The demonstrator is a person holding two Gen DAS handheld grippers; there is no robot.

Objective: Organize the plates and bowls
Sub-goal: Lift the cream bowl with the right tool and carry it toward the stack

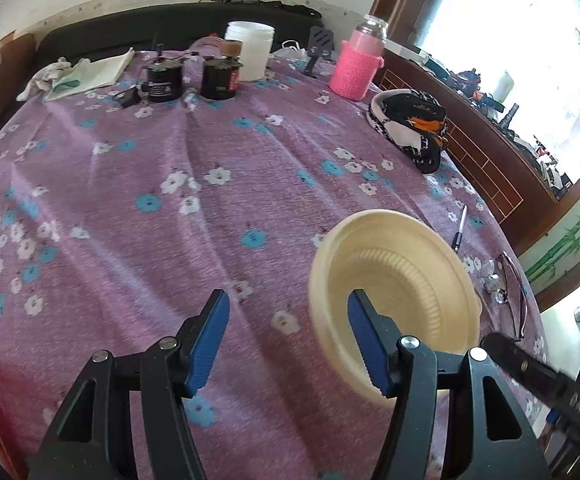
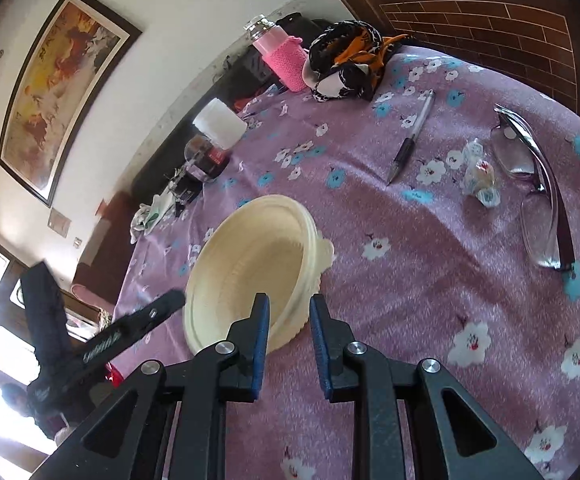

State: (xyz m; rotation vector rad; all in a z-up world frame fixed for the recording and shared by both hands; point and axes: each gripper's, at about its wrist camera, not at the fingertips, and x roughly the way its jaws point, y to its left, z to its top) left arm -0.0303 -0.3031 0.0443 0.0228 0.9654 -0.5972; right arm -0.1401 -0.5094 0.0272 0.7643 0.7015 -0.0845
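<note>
The cream bowl (image 2: 250,264) sits at the near right of the surface (image 1: 150,248), which is covered with a purple flowered cloth. It is tipped up on its edge, with its hollow turned to the left. A bowl would not stand like that alone, so something must be holding it.

The right claw (image 2: 290,344) has its pads close together at the bowl's near rim, one pad inside the hollow and the other against the outer wall. I judge it is clenched on that rim, though a sliver of cloth shows beside the outer pad, so the grip may be light. Taking it by the rim leaves the rest of the bowl free and keeps the hollow facing the other hand.

The left claw (image 1: 288,344) is released, with its pads well apart and nothing between them. It hovers just left of the bowl, and from its own camera its right finger overlaps the bowl's face. It looks ready to steady the bowl or take the far rim.

A ridge behind the bowl's outer wall may be a second dish nested under it, but I cannot tell. A pen (image 2: 412,140) and glasses (image 2: 538,200) lie to the right, well clear of the bowl. No stack is visible to put it on.
</note>
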